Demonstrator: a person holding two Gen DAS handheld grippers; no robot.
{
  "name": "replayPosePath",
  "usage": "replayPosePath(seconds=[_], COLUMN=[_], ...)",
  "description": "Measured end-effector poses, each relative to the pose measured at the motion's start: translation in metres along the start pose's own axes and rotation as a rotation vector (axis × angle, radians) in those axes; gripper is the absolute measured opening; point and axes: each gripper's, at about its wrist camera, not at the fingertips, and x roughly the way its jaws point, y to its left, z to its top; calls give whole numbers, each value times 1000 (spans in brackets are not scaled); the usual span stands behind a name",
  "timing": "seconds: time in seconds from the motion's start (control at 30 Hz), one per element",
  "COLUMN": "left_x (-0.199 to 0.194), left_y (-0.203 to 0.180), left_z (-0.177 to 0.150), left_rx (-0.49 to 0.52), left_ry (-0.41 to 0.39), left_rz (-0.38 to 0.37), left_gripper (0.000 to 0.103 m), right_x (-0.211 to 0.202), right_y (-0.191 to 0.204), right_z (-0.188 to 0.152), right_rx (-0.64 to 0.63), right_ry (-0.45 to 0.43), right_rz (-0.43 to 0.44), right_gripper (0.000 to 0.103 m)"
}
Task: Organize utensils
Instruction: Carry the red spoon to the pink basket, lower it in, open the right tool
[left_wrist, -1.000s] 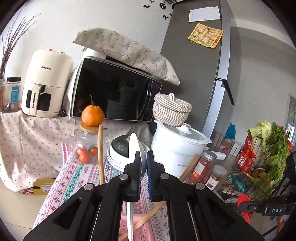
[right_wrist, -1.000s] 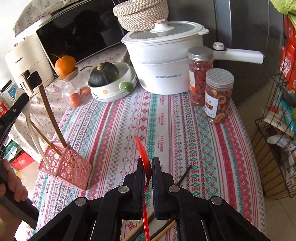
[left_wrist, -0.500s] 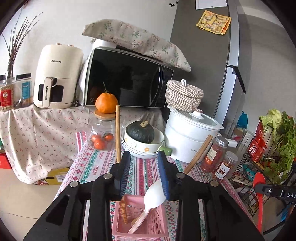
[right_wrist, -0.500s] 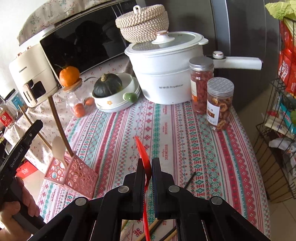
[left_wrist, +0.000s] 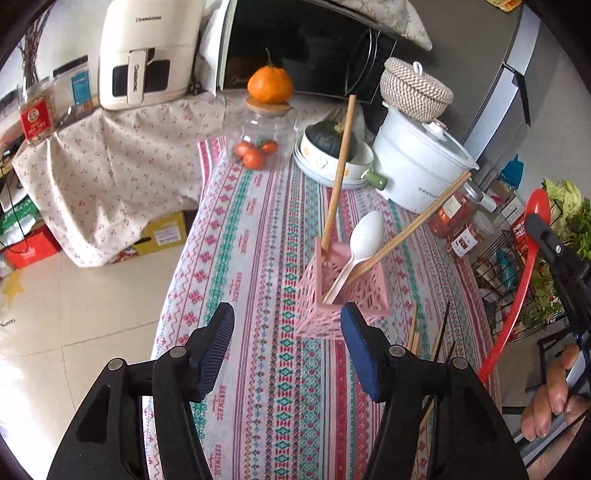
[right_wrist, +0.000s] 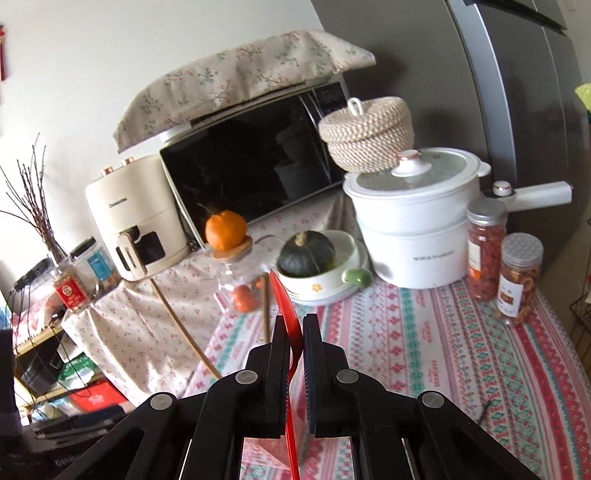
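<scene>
A pink lattice holder (left_wrist: 343, 291) stands on the patterned tablecloth (left_wrist: 258, 258), holding a white spoon (left_wrist: 360, 243) and two long wooden utensils (left_wrist: 340, 166). My left gripper (left_wrist: 288, 325) hangs just in front of the holder, its jaws opening with nothing between them. My right gripper (right_wrist: 294, 328) is shut on a red spoon (right_wrist: 286, 317), gripped edge-on by its handle. The same red spoon (left_wrist: 517, 280) shows at the right edge of the left wrist view, lifted off the table. Loose chopsticks (left_wrist: 439, 332) lie beside the holder.
Behind the holder stand a glass jar with an orange (left_wrist: 269, 88) on its lid, a bowl with a dark squash (left_wrist: 328, 140), a white pot (left_wrist: 417, 166) and two snack jars (right_wrist: 517, 277). A microwave (right_wrist: 255, 170) and air fryer (right_wrist: 136, 214) sit further back. A wire rack (left_wrist: 517, 295) stands right.
My left gripper let the white spoon drop into the pink holder, spread its jaws and tilted downward. My right gripper rose and tipped up with the red spoon.
</scene>
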Motion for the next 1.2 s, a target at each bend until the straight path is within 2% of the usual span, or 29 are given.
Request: replayPosePath(seconds=[0.13,0.27,0.37,0.5,0.73,1.2], left_x=[-2,-1,3,9,17,23], left_y=[17,28,36,38,26,22], left_z=[-3,-3,-1,-1,-2,-2], left_rx=[-14,-3,-23,-38,-1,-11], left_ry=[32,54,79,107,129,138], left_rz=[-5,4,4,-7,-8,-8], left_gripper=[63,63,63,63,63,63], right_x=[11,24,37,49,66,68], right_y=[19,30,33,40,42,35], right_z=[3,7,6,-7,-23,-23], right_rx=[45,93,122,78,50,74], right_ry=[-94,-195,-244,-311,-345,-388], right_rz=[49,43,22,-67,-130,-177], right_gripper=[5,5,5,5,5,6])
